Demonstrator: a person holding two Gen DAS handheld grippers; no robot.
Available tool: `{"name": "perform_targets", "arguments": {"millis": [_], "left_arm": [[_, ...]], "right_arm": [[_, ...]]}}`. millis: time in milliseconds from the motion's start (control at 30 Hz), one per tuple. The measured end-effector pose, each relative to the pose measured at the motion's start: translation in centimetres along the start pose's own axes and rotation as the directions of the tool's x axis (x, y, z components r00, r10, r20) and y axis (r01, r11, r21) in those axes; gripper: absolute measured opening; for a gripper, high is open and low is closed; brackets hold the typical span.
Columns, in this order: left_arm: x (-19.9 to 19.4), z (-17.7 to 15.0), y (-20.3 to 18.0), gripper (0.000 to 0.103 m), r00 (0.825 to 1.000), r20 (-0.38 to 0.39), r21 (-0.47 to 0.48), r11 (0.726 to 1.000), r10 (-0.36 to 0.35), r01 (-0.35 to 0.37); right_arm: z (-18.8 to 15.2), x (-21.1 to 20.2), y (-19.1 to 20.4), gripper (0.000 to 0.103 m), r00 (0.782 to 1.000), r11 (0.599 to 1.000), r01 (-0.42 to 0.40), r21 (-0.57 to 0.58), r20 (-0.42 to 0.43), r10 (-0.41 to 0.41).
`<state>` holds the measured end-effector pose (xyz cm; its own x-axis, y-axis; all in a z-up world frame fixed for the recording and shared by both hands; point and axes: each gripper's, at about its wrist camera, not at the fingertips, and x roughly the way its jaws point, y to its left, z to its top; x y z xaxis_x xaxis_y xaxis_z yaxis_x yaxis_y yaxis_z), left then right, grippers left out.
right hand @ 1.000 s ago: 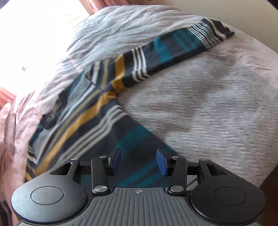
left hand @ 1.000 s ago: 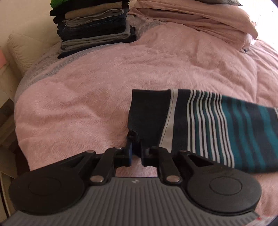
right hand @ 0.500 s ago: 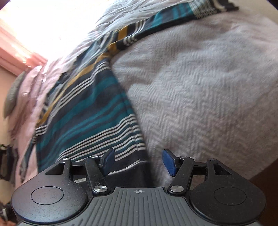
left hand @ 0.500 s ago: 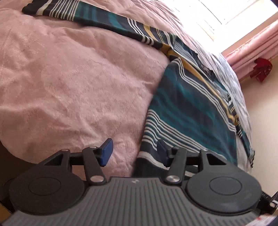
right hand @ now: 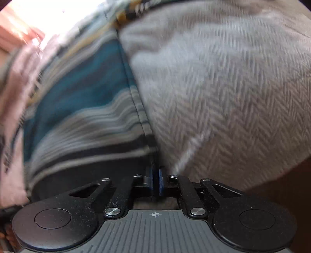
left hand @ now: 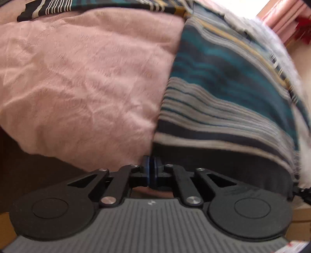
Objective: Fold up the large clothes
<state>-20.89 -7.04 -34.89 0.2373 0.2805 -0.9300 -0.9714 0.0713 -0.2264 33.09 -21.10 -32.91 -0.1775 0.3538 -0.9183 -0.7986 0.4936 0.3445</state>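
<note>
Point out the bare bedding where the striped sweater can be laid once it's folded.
In the left wrist view, the pink bedspread lies bare between the sweater's sleeve above and its body on the right. In the right wrist view, the grey herringbone cover right of the side seam is bare. The hem corners are crowded by both tools.

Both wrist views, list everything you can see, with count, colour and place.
striped top: one, teal, navy, white and mustard, spread on the bed, hem at the near edge
bed cover: one, pink in the left view, greyish in the right
curtain: one, pink, top right by the window
red thing: one, on the curtain, too blurred to name
left gripper: one, black, blue fingers shut on the hem's corner
right gripper: one, black, shut on the hem's other corner
</note>
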Motion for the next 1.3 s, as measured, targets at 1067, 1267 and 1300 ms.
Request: {"name": "perform_targets", "arguments": {"millis": [1067, 1267, 1300], "left_arm": [[-26.8, -9.2, -17.3, 0.068, 0.978, 0.186, 0.277, 0.95, 0.096, -0.146], [-28.3, -10.0, -18.9, 0.071, 0.971, 0.221, 0.309, 0.938, 0.087, -0.154], [-28.5, -10.1, -19.1, 0.071, 0.971, 0.222, 0.312, 0.938, 0.085, -0.153]], "right_arm": [[-10.7, -24.6, 12.2, 0.062, 0.989, 0.894, 0.018, -0.447, 0.137, 0.049], [-11.3, -25.6, 12.1, 0.062, 0.986, 0.881, 0.045, -0.471, 0.163, 0.037], [-11.3, -25.7, 12.0, 0.062, 0.986, 0.88, 0.046, -0.472, 0.163, 0.036]]}}
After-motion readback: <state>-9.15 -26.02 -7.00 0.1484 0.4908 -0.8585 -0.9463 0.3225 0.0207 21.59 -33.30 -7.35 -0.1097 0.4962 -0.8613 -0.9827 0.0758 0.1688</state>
